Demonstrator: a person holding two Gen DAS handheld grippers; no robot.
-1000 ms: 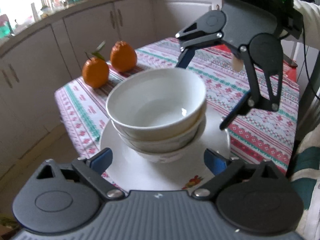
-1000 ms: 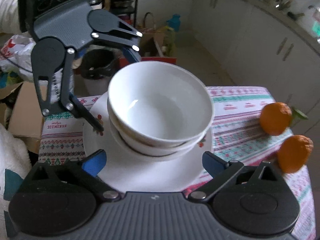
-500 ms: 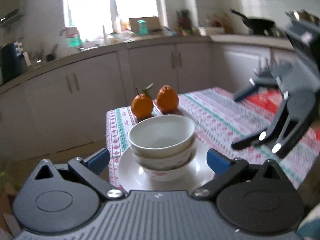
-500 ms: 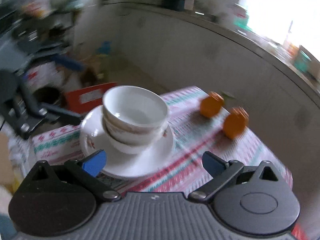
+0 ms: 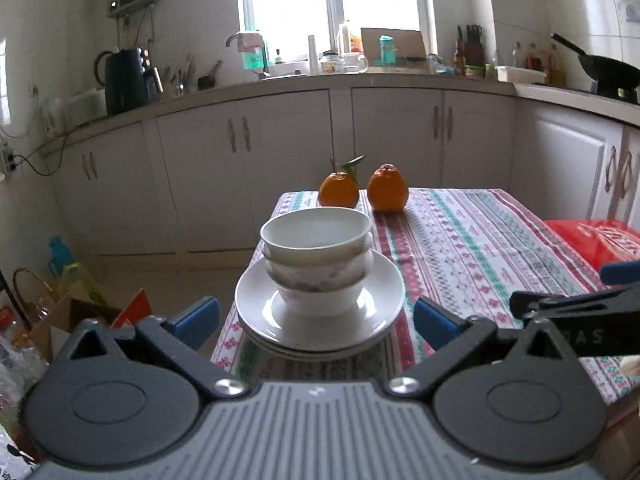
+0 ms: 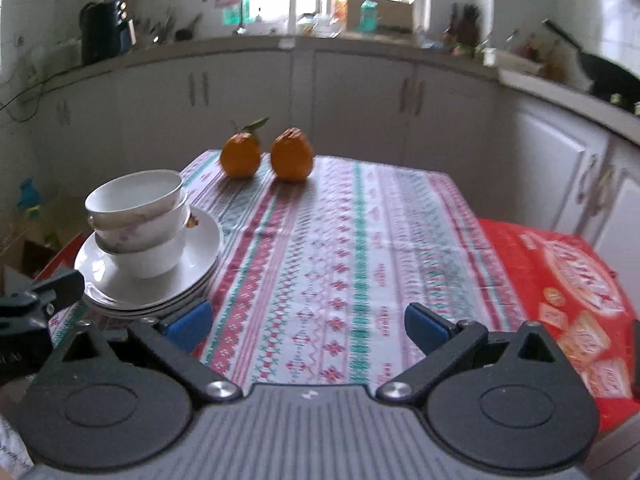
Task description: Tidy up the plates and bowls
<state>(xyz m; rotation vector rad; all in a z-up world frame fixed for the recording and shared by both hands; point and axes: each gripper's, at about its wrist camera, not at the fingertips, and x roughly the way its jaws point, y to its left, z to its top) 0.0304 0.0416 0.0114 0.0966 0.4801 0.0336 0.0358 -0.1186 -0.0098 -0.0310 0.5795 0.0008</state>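
Stacked crockery stands at the near left corner of the desk [image 5: 480, 240], which carries a striped, patterned cloth. Three white bowls [image 5: 318, 256] are nested one inside another, the lower ones showing a faint pink floral print. The bowls sit in the middle of a stack of white plates [image 5: 380, 300]; in the right wrist view the plates [image 6: 200, 256] overhang the desk edge slightly, and a small coloured motif shows on the top plate's rim.

Left gripper [image 5: 316, 316]: blue-padded fingers [image 5: 194, 316] spread wide, nothing between them, short of the plate stack and not touching it. Its jaws have just been opening to that full spread.

Right gripper [image 6: 306, 322]: fingers [image 6: 426, 326] likewise wide apart and empty, over bare cloth to the right of the stack, well clear of it. Part of this gripper also shows at the right edge of the left wrist view.

Two oranges [image 6: 266, 154] rest side by side at the far edge of the desk, one with a leaf. A red printed bag [image 6: 560, 280] lies at the right side of the desk
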